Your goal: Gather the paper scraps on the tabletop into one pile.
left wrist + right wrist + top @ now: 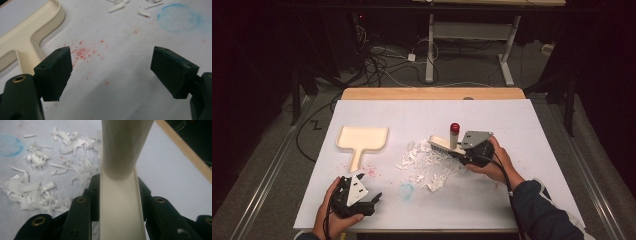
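Observation:
A cream dustpan (362, 138) lies flat at the left of the white sheet, handle toward me; its handle and rim edge into the left gripper view (30, 32). Shredded white paper scraps (427, 165) lie heaped at the middle (37, 187). A cream brush (447, 142) with a red-capped handle stands at the heap's right edge, bristles down. My right gripper (459, 151) is shut on the brush body (120, 205). My left gripper (374, 199) rests near the front left, open with nothing between its jaws (110, 62), just below the dustpan handle.
A blue ring stain (406, 190) marks the sheet in front of the scraps (178, 17). Red specks (371, 171) dot the sheet by the dustpan handle. The sheet covers a wooden table (432, 93); cables and a desk frame (472, 35) lie beyond.

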`<state>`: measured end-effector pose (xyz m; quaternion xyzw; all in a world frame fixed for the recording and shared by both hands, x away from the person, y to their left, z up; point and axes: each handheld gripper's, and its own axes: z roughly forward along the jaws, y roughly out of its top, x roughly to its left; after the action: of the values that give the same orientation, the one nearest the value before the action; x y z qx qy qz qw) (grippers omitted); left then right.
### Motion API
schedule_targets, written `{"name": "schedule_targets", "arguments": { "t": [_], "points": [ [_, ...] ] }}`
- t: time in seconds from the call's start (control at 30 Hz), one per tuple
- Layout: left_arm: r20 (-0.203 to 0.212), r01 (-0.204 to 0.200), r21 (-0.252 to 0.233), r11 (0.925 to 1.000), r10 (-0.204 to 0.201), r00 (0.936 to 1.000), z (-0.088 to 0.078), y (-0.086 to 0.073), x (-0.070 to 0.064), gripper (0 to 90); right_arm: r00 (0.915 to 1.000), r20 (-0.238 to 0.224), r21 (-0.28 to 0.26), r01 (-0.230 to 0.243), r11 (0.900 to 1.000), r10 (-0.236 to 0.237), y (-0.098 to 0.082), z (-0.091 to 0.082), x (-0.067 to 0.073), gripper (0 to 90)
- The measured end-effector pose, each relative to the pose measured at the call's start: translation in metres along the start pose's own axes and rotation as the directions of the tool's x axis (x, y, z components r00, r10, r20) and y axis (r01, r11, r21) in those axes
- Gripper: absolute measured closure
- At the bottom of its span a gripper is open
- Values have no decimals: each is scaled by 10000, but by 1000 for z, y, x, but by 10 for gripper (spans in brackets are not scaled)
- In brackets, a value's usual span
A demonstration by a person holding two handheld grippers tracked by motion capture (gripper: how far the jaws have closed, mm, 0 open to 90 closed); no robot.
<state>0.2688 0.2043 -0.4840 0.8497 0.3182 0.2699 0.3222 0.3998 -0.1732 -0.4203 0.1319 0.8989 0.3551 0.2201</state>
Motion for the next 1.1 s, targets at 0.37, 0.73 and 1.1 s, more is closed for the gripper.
{"name": "schedule_targets", "arguments": {
  "t": [0.37,0.73,1.1],
  "points": [
    [30,9,-43,10000,-9,10000,1,2,-1,170,9963,804,-419,-260,9988,293,2,-17,-1,678],
    [39,78,-9,10000,-78,10000,2,1,0,170,9797,1944,-62,-484,9988,487,7,14,-29,678],
    [69,77,32,10000,-77,9999,2,0,0,170,9842,1732,794,237,9966,-372,15,60,-18,678]
  ]
}}
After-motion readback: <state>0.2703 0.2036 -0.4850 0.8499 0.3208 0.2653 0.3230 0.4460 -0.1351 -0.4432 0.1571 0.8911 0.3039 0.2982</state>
